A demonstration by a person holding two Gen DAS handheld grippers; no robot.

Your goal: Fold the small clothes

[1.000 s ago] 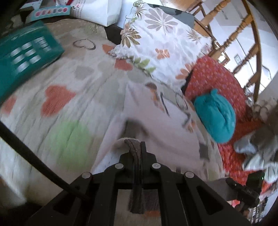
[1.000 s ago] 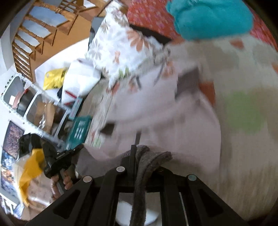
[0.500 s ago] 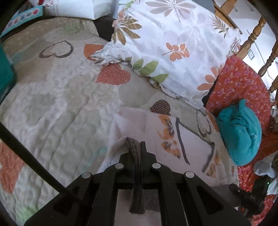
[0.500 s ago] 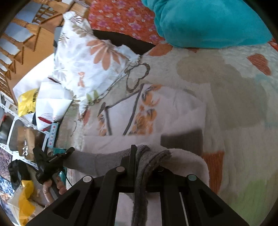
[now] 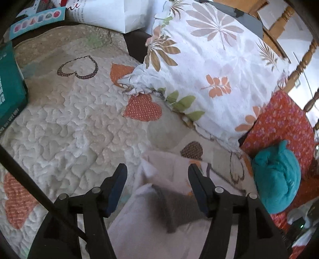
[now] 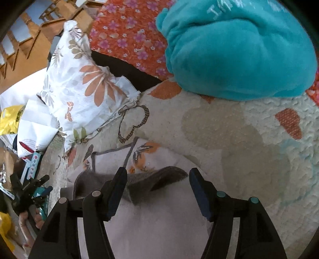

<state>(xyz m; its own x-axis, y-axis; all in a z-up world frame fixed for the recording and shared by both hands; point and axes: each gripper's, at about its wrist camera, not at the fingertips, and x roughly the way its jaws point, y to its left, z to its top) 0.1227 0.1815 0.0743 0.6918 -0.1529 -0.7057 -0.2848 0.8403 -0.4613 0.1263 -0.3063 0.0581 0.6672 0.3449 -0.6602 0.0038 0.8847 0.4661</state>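
A small pale pink garment (image 5: 159,225) with a grey ribbed band (image 5: 179,209) and an orange print lies folded over on the heart-patterned quilt (image 5: 79,123). My left gripper (image 5: 156,175) is open just above its folded edge, holding nothing. In the right wrist view the same garment (image 6: 159,219) lies below my right gripper (image 6: 157,179), which is open over the grey band (image 6: 157,179). The left gripper also shows at the far left of the right wrist view (image 6: 30,189).
A floral pillow (image 5: 209,69) lies behind the garment. A teal fleece bundle (image 6: 239,49) sits on a red floral cloth (image 5: 283,127) to the right. A teal box (image 5: 10,89) and white bags (image 5: 115,14) stand at the quilt's left and far edges.
Both grippers were shut on the garment's grey band and carried it forward over the rest; now both have opened and the band lies on the folded garment.
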